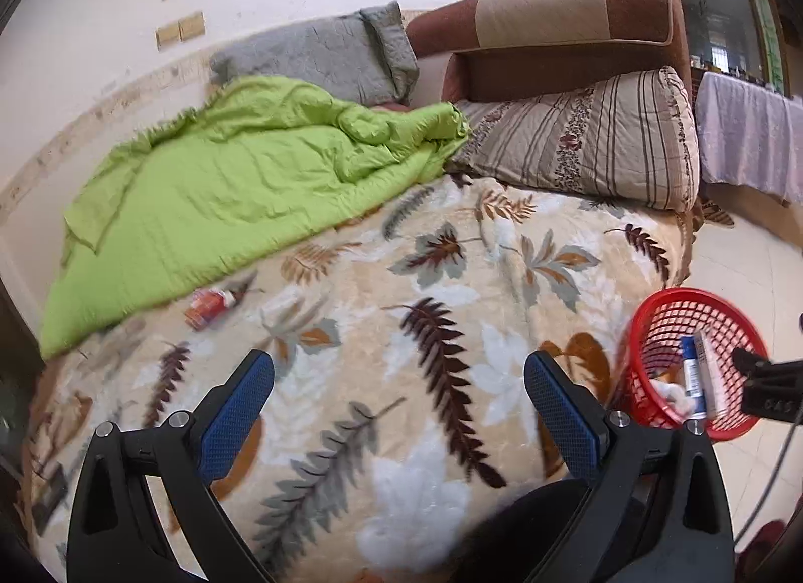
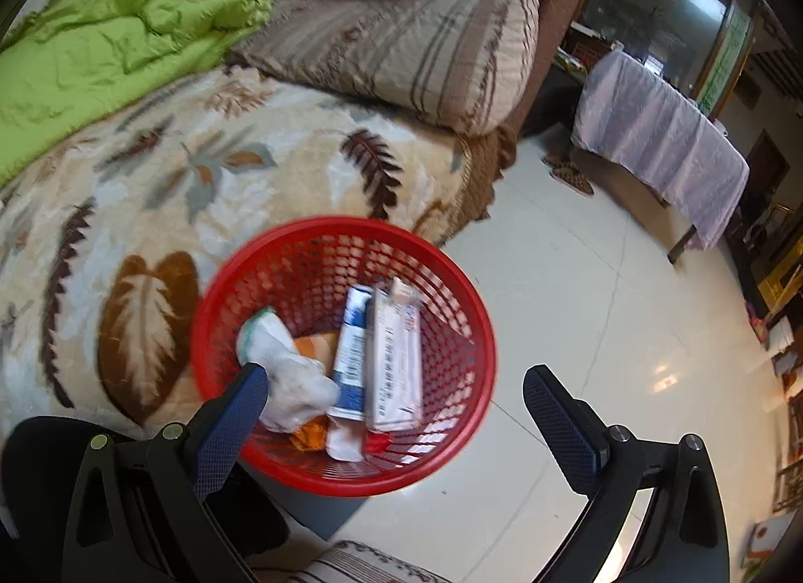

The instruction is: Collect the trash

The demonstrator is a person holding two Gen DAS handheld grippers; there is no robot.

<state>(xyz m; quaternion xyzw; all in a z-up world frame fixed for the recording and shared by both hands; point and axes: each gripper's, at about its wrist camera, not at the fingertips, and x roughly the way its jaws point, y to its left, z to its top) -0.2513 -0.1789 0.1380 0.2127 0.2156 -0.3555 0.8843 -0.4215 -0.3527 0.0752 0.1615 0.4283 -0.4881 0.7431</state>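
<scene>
Blue-padded fingers of the left gripper [image 1: 399,389] fill the bottom of the left wrist view, spread wide apart with nothing between them, hanging over the leaf-patterned blanket [image 1: 451,332] on the bed. Further up and to the left, a small orange-red wrapper [image 1: 207,308] lies on that blanket, just beside the lower edge of the rumpled green quilt [image 1: 216,181]. It is blurred, so what kind of packet it is I cannot tell. Behind the quilt sits a grey pillow [image 1: 321,55] against the wall, and a striped pillow [image 1: 587,136] leans on the brown headboard [image 1: 562,25]. Off the bed's right side, the red basket [image 1: 652,332] stands on the pale floor, a blue-and-white box [image 1: 695,372] poking up inside it, and a dark piece of the right gripper [image 1: 768,382] reaches in from the edge.

Over to the right wrist view now: the right gripper [image 2: 396,389] is open wide too, holding nothing, poised right above the red basket [image 2: 466,332]. Inside I see a crumpled white tissue [image 2: 291,372], a blue-and-white box [image 2: 354,347], a pale carton with printed text [image 2: 394,362] alongside it, and something orange [image 2: 311,435] underneath. The basket sits on the tiled floor [image 2: 577,307] tight against the bed's edge. Beyond, a table under a lavender cloth [image 2: 657,146] stands well apart.
</scene>
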